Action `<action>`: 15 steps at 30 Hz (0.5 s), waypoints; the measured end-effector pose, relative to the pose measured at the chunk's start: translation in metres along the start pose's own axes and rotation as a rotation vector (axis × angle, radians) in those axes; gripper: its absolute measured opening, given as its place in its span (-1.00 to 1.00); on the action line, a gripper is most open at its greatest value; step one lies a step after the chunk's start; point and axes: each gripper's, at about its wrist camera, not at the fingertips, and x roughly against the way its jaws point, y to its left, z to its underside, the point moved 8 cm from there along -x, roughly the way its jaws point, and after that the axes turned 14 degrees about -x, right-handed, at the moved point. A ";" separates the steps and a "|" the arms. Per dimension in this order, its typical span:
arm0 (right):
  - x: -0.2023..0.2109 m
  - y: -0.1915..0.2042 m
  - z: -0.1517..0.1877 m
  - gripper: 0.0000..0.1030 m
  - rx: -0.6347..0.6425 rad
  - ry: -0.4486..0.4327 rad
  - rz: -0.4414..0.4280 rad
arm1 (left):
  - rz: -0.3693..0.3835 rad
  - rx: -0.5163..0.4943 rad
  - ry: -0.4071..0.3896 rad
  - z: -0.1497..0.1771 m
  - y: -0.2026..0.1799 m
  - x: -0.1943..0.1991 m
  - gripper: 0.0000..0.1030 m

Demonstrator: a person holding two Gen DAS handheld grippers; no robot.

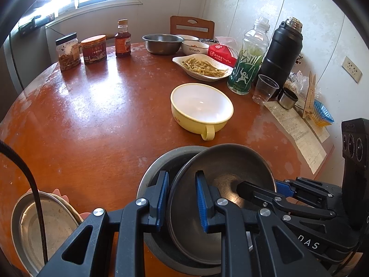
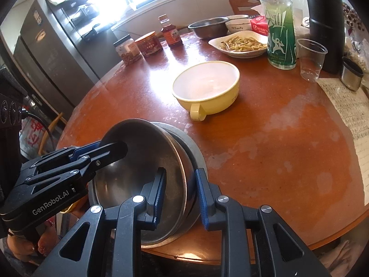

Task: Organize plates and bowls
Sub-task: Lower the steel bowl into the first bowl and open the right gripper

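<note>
Left wrist view shows the left gripper (image 1: 181, 198) and right gripper (image 2: 181, 198) both clamped on opposite rims of a tilted steel bowl (image 1: 221, 184) resting inside a larger bowl (image 1: 154, 173) at the table's (image 1: 92, 115) near edge.

Left tool (image 1: 181, 198) and right tool (image 2: 181, 195) both angled downward, jaws clamped narrow, facing each other.

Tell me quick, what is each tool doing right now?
Left tool: closed on the rim of the tilted round steel plate.
Right tool: closed on the opposite rim of the same plate, tipped into a grey metal bowl.
</note>
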 end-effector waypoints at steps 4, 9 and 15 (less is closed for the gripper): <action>0.000 -0.001 -0.003 -0.47 0.031 -0.017 0.036 | 0.018 -0.002 0.009 0.000 -0.003 -0.005 -0.54; 0.000 -0.008 -0.009 -0.48 0.034 -0.029 0.053 | 0.022 -0.011 0.019 -0.002 -0.007 -0.011 -0.54; 0.000 -0.018 -0.016 -0.48 0.018 -0.034 0.070 | 0.034 -0.022 0.030 -0.007 -0.012 -0.019 -0.54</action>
